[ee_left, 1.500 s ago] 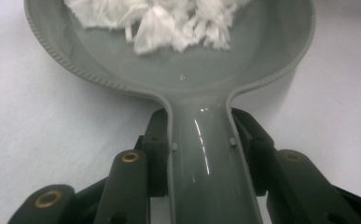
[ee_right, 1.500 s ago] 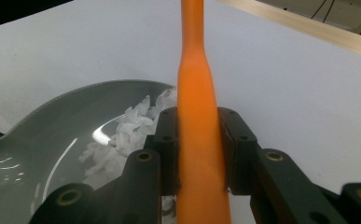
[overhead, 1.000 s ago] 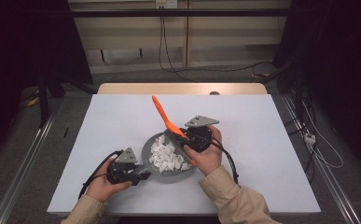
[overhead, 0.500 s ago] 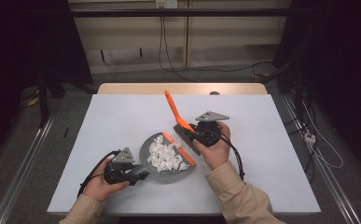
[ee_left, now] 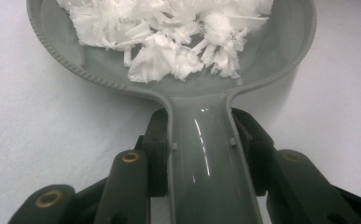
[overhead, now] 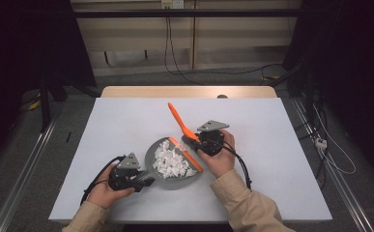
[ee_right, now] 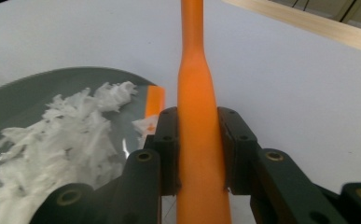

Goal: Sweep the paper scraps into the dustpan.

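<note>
A grey dustpan (overhead: 155,147) lies on the white table, heaped with white paper shreds (overhead: 172,162). An orange strip (overhead: 192,157) runs along its right edge. My left gripper (overhead: 147,180) is shut on the pan's handle at the near left. In the left gripper view the jaws of the left gripper (ee_left: 201,140) clamp the glossy grey handle (ee_left: 206,182), shreds (ee_left: 169,37) ahead. My right gripper (overhead: 195,137), just right of the pan, is shut on an orange tool handle (overhead: 177,117) that slants up and away. In the right gripper view, the right gripper (ee_right: 199,135) squeezes the orange handle (ee_right: 194,93).
The white table (overhead: 281,159) spreads wide to the right and far side of the pan. A wooden edge (overhead: 189,92) borders its far side. Cables (overhead: 240,164) trail from both grippers toward the person's sleeves.
My right gripper has shifted slightly right with the orange tool, off the pan, uncovering the orange strip at the pan's edge. The left hand and pan stayed put.
</note>
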`<action>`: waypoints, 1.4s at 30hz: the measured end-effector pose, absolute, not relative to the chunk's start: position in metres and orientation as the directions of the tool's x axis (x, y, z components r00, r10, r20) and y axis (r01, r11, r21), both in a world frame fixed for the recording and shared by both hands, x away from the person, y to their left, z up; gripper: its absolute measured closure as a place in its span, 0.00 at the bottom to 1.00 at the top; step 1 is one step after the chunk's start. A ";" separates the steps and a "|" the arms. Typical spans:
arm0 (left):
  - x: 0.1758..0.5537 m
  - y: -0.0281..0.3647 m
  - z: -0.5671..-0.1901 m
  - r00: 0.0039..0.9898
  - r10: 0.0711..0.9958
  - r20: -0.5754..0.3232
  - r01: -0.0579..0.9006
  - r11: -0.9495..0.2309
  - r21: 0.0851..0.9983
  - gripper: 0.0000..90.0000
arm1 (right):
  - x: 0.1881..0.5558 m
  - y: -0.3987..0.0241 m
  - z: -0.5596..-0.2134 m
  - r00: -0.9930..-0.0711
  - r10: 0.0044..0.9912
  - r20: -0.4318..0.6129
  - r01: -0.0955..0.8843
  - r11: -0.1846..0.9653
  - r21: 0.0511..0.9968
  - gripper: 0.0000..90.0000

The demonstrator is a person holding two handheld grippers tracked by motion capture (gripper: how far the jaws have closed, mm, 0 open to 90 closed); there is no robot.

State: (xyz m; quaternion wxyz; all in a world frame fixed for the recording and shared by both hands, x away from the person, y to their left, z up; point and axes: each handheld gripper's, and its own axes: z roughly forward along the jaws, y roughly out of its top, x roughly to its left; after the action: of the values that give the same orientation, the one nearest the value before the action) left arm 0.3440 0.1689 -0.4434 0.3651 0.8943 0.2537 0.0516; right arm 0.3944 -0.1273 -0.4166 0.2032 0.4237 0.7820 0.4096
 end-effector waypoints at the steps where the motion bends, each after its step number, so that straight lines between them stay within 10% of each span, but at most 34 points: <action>1: 0.344 0.169 -0.444 0.866 0.491 -0.092 0.415 -0.606 0.678 0.69 | 0.394 -0.126 -0.417 -0.570 0.820 0.058 0.504 0.293 0.813 0.80; 42: 0.344 0.176 -0.441 0.855 0.514 -0.066 0.405 -0.583 0.704 0.70 | 0.394 -0.145 -0.409 -0.576 0.800 0.166 0.537 0.218 0.815 0.80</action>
State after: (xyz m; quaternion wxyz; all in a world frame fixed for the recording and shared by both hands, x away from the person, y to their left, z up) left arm 0.3436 0.1758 -0.4413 0.3760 0.8867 0.2590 0.0728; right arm 0.3940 -0.1454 -0.4095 0.1468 0.4363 0.7664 0.4481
